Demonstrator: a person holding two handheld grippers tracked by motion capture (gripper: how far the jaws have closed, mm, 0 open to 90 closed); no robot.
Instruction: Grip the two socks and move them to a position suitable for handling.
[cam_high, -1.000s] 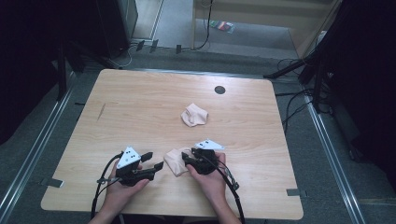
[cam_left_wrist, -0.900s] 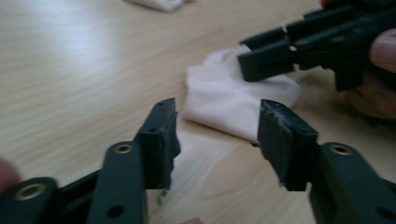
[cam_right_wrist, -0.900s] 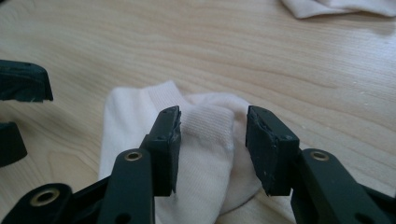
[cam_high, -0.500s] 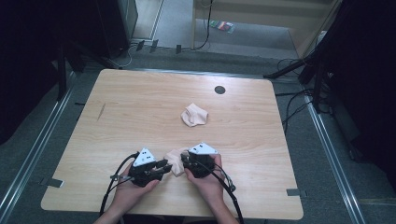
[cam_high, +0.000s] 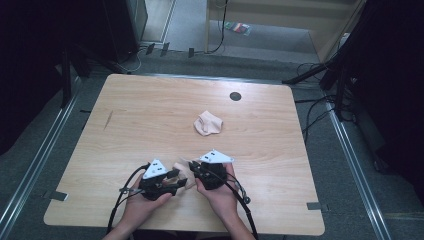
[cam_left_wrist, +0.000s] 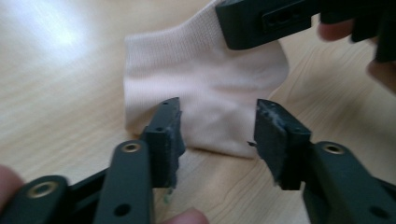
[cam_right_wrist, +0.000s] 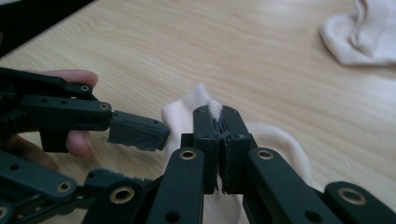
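Observation:
A pale pink sock (cam_high: 182, 169) lies near the table's front edge between my two grippers. My right gripper (cam_right_wrist: 217, 114) is shut on a fold of this sock (cam_right_wrist: 181, 116), and a tuft of fabric sticks up between its pads. My left gripper (cam_left_wrist: 218, 140) faces the sock (cam_left_wrist: 205, 79) with its jaws apart and nothing pressed between them; they have just been opening. In the high view the left gripper (cam_high: 176, 178) and the right gripper (cam_high: 193, 171) nearly touch over the sock. A second pink sock (cam_high: 208, 123) lies crumpled at the table's middle.
The wooden table (cam_high: 150, 115) has a black round hole (cam_high: 235, 96) near its far edge. The second sock (cam_right_wrist: 359, 37) shows at the right gripper view's upper right. Cables trail from both grippers toward the front edge. Dark stands and floor cables flank the table.
The left gripper has moved right, up to the sock and the right gripper. The right gripper has closed on the sock's fold and risen slightly.

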